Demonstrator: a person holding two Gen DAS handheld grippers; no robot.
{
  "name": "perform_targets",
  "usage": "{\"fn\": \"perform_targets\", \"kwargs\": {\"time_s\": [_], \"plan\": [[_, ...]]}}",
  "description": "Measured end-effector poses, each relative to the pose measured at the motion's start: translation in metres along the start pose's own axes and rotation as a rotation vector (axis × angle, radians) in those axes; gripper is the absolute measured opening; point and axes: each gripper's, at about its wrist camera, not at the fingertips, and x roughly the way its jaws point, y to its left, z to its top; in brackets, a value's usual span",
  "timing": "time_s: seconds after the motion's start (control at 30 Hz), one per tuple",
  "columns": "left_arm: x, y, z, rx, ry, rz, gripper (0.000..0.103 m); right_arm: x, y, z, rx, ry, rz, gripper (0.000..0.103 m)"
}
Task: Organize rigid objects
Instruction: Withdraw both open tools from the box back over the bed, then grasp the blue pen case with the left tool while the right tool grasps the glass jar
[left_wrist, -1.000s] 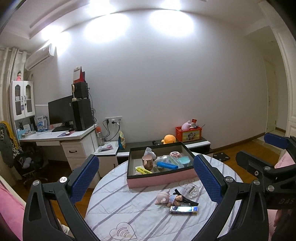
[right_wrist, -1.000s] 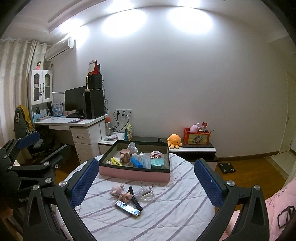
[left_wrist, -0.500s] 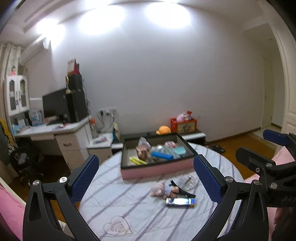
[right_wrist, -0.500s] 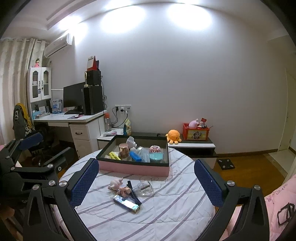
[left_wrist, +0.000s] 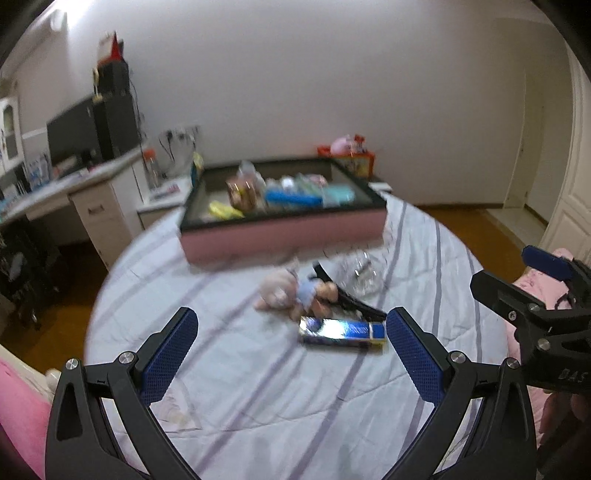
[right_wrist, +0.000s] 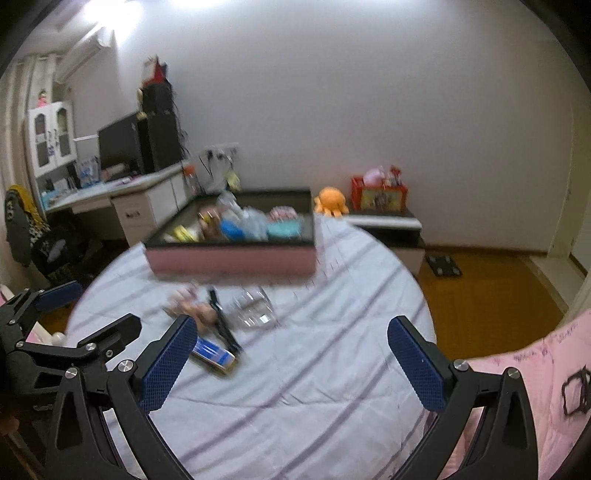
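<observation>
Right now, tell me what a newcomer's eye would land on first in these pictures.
First, the pink-sided tray at the far side of the round table, crowded with small items. Next, the loose cluster in front of it: a small plush doll, a black hair clip and a shiny blue packet. The left gripper and right gripper are both open and empty above the striped cloth.

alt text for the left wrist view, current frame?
Open left gripper hovers over a round striped table, empty, facing a shiny blue packet, small plush toy and black hair clip. Behind them sits a filled pink box; the open right gripper enters from the right.
</observation>
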Motion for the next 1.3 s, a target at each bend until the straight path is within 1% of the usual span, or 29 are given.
{"fn": "perform_targets", "kwargs": {"time_s": [0.1,0.33,0.47,0.6,0.73,0.8,0.83,0.87,0.9,0.97,1.07,1.2,1.3], "plan": [[0.021,-0.010,-0.004,-0.013,0.048,-0.011,0.103,0.017,-0.016,-0.009,0.020,0.051,-0.014,0.103],[0.065,-0.029,-0.012,0.012,0.164,-0.045,0.103,0.045,-0.048,-0.023,0.065,0.128,-0.033,0.103],[0.080,-0.032,-0.015,0.036,0.208,-0.031,0.103,0.058,-0.054,-0.028,0.075,0.158,-0.023,0.103],[0.092,-0.033,-0.016,0.049,0.249,-0.037,0.103,0.069,-0.055,-0.029,0.079,0.180,-0.010,0.103],[0.095,-0.033,-0.013,0.062,0.249,-0.048,0.102,0.074,-0.055,-0.028,0.078,0.192,-0.007,0.103],[0.095,-0.030,-0.013,0.052,0.244,-0.078,0.098,0.075,-0.052,-0.027,0.073,0.194,-0.009,0.103],[0.092,-0.029,-0.013,0.051,0.236,-0.092,0.091,0.075,-0.051,-0.026,0.071,0.196,-0.009,0.103],[0.090,-0.027,-0.013,0.054,0.229,-0.092,0.085,0.076,-0.050,-0.025,0.068,0.196,-0.009,0.103],[0.088,-0.026,-0.014,0.064,0.229,-0.084,0.083,0.076,-0.047,-0.024,0.064,0.196,-0.008,0.103],[0.087,-0.022,-0.015,0.076,0.229,-0.080,0.083,0.077,-0.041,-0.023,0.049,0.199,-0.006,0.103],[0.082,-0.010,-0.017,0.064,0.225,-0.078,0.083,0.081,-0.030,-0.019,0.025,0.203,0.002,0.103],[0.077,0.012,-0.020,0.029,0.226,-0.058,0.083,0.090,-0.012,-0.015,-0.017,0.214,0.010,0.103],[0.074,0.027,-0.022,0.009,0.228,-0.025,0.083,0.100,-0.001,-0.011,-0.061,0.228,0.000,0.103]]}}
